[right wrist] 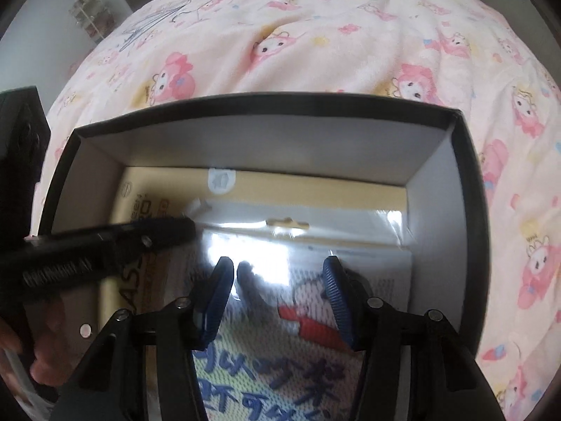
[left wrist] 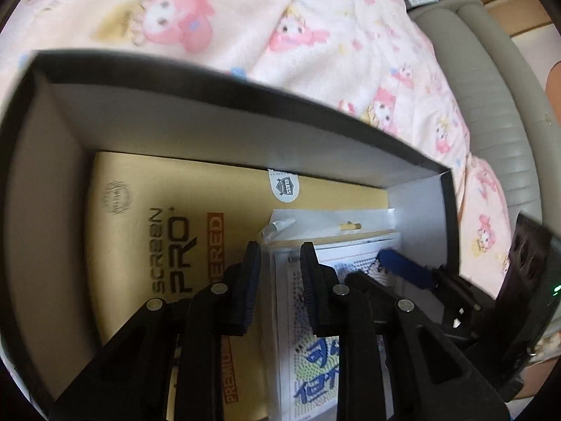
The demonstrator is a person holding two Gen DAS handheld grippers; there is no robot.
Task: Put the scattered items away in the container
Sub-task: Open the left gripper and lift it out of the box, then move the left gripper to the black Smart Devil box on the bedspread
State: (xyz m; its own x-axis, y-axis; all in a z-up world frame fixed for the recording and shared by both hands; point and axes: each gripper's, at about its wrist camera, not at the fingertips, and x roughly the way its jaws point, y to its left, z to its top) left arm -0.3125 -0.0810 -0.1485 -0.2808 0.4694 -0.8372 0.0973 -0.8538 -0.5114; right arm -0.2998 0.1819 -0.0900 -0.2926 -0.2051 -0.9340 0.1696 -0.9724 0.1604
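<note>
A black box with white inner walls (left wrist: 210, 122) (right wrist: 266, 140) lies on a bed. A gold screen protector pack (left wrist: 140, 210) (right wrist: 315, 184) lies flat on its floor. A clear-bagged packet with blue lettering (left wrist: 315, 368) (right wrist: 280, 361) lies on top of it, at the box's right. My left gripper (left wrist: 280, 270), black pads, is open over the packet's left edge, holding nothing; it also shows in the right wrist view (right wrist: 157, 231). My right gripper (right wrist: 277, 280), blue pads, is open above the packet, empty; one blue fingertip (left wrist: 403, 266) shows in the left wrist view.
A pink cartoon-print blanket (right wrist: 315, 35) (left wrist: 315, 35) covers the bed around the box. A grey padded headboard or cushion (left wrist: 491, 87) runs along the right. A shelf with small items (right wrist: 91, 17) stands at the far left wall.
</note>
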